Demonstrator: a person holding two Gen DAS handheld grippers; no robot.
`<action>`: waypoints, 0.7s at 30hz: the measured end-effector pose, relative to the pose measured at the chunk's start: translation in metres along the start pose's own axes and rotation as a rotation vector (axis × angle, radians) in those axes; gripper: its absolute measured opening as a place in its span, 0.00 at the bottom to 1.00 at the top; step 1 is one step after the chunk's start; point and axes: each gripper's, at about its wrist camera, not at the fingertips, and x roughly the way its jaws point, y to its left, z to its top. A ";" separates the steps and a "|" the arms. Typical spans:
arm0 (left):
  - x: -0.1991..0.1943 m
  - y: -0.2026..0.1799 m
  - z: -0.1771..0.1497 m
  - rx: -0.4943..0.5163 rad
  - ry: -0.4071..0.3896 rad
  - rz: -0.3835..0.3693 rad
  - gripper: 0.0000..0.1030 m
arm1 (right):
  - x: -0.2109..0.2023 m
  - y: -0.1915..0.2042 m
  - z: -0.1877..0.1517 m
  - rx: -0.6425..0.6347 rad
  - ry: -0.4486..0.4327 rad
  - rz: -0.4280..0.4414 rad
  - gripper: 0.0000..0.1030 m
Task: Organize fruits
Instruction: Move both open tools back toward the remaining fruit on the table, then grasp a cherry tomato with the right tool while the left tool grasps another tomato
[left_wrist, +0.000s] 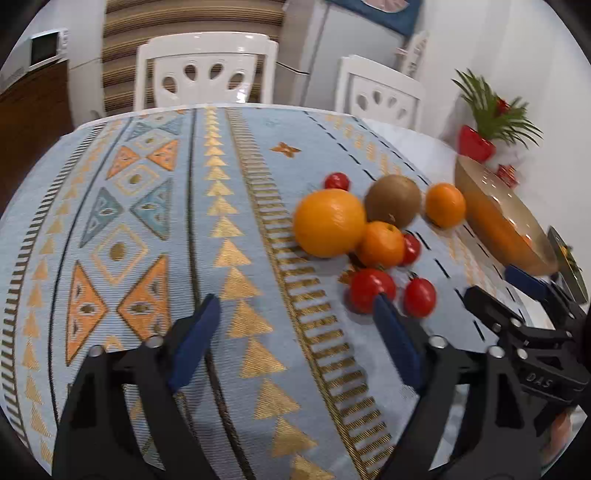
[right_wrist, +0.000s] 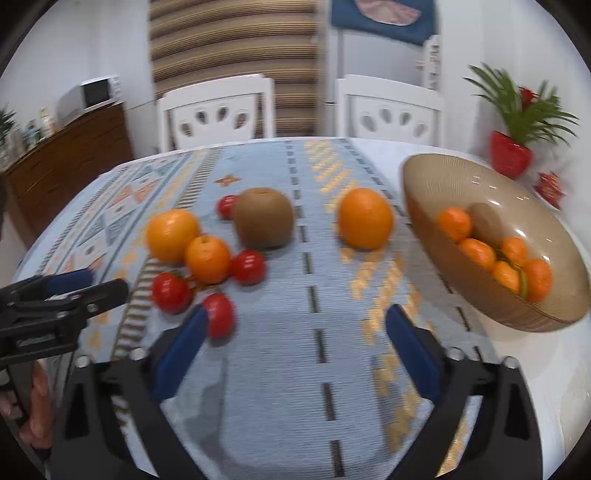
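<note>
On the desk, going left to right, I see my left gripper with jaws wide and holding nothing. Its nearest tomato sits at one o'clock, touching its right pad. My right gripper is wide and holding nothing too; the bowl waits at two o'clock.
</note>
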 end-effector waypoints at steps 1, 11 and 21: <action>0.000 -0.003 -0.001 0.014 0.008 -0.014 0.66 | 0.002 0.003 -0.001 -0.019 0.016 0.029 0.68; 0.006 -0.015 0.021 0.061 0.159 -0.231 0.50 | 0.021 0.031 0.008 -0.172 0.154 0.219 0.56; 0.049 -0.018 0.025 0.020 0.197 -0.241 0.48 | 0.046 0.037 0.011 -0.155 0.218 0.221 0.46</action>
